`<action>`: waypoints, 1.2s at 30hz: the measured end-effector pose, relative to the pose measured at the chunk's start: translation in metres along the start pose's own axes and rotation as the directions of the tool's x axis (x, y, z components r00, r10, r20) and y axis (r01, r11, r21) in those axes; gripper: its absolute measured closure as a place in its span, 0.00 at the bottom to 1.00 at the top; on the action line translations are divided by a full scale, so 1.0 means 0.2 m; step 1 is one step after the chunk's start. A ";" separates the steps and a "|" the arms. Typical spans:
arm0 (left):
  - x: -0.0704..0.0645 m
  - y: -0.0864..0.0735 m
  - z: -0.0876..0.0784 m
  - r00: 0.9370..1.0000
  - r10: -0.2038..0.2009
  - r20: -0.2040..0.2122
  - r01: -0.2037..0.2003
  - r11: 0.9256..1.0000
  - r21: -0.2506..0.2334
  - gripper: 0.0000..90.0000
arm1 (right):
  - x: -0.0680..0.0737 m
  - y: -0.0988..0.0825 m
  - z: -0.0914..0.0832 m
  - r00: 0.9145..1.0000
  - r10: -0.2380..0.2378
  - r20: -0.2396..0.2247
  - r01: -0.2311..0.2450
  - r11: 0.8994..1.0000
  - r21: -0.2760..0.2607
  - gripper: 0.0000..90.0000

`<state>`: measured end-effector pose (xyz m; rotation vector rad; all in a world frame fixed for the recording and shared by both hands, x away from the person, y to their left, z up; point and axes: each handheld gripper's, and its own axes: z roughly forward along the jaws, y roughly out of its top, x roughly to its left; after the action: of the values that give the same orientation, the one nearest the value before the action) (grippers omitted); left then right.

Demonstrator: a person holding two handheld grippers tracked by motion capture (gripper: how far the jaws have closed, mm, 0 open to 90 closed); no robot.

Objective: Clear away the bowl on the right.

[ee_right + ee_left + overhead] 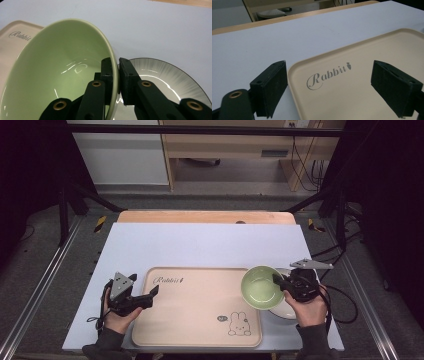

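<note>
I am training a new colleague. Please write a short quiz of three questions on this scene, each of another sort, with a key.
1. True or false: the right gripper is shut on the rim of the green bowl.
2. What lies under the bowl?
A. a cup
B. a white plate
C. a spoon
3. Fill in: the word printed on the tray between the open left gripper jaws is ____.

Key: 1 true; 2 B; 3 Rabbit.

right gripper (278, 280) clamping green bowl (262, 287), beige tray (195, 320)
</note>
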<state>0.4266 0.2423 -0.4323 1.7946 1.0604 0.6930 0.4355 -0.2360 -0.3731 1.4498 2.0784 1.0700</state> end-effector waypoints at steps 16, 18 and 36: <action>0.00 0.00 0.00 1.000 -0.002 -0.004 0.002 1.000 -0.006 0.15 | 0.12 0.05 0.04 0.998 -0.051 -0.035 0.051 0.999 0.007 0.92; 0.00 0.00 0.00 1.000 -0.003 -0.003 0.003 1.000 -0.007 0.15 | 0.12 0.05 0.05 0.998 -0.058 -0.038 0.059 0.998 0.007 0.92; 0.01 0.00 -0.01 1.000 -0.004 -0.004 0.004 1.000 -0.005 0.15 | 0.26 0.12 0.14 0.990 -0.109 -0.087 0.110 0.994 0.011 0.92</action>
<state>0.4260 0.2445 -0.4313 1.7867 1.0639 0.6968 0.4485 -0.1742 -0.3663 1.3013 2.2031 1.0932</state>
